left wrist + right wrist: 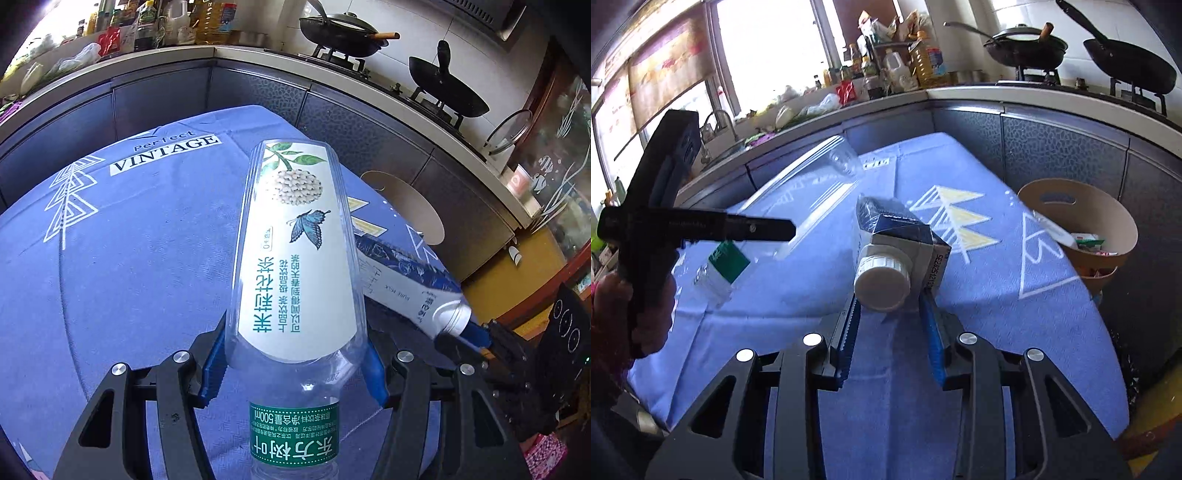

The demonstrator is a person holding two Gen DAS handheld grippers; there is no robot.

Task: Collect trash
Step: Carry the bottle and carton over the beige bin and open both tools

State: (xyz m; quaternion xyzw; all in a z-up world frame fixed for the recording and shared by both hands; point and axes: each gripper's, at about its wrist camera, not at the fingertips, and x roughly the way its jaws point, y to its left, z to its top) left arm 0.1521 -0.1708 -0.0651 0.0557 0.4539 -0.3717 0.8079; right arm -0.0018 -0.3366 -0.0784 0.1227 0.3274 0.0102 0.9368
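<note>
Here, two black hand-held grippers with blue ribbed pads work above a table covered by a blue patterned cloth. The left gripper is clamped on one clear, empty plastic bottle with a white label and a green neck band; both pads press against its shoulder, and the bottle is held off the cloth with its base pointing away from the camera. The right gripper has one dark blue and white milk carton with a white screw cap at its fingertips. The cap end sits between the two pads, but whether the pads press on it cannot be told from either view.

The carton is tilted, cap toward the right camera, just beside the bottle. One round tan cardboard bin stands at the table's far right edge, with some wrappers already inside. Behind the table, two dark woks sit on the stove along the counter. A hand grips the handle of the left gripper.
</note>
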